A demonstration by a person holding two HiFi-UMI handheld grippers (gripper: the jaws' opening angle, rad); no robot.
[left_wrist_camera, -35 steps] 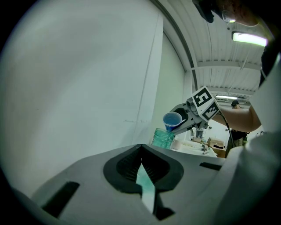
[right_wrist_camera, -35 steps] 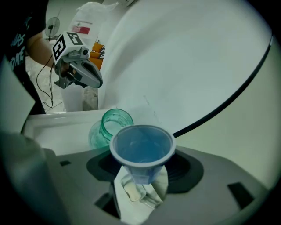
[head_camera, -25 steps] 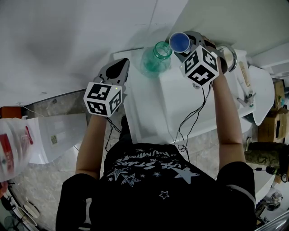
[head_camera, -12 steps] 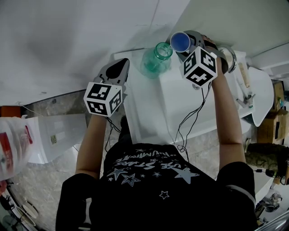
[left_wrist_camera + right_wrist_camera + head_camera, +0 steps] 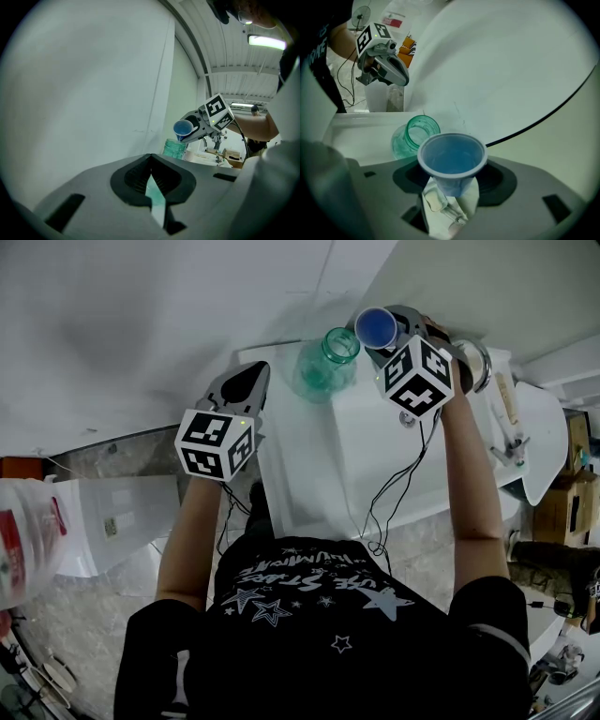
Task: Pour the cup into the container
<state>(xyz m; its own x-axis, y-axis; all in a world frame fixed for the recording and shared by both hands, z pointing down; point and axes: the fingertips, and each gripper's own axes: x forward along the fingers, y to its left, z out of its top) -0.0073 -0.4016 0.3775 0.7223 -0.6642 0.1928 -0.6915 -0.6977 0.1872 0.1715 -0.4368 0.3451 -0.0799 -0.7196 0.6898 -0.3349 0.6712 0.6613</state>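
A grey speckled floor (image 5: 103, 460) lies at the left, below a plain white wall (image 5: 141, 324). The left gripper (image 5: 246, 385) hangs just off the left edge of the white counter (image 5: 319, 465), its jaws brought together with nothing between them. At the counter's far edge stands a green glass jar (image 5: 323, 362), its mouth open. Just right of it and higher, the right gripper (image 5: 386, 334) clamps a small blue plastic cup (image 5: 375, 327), tipped towards the jar. Cardboard boxes (image 5: 564, 502) sit far right.
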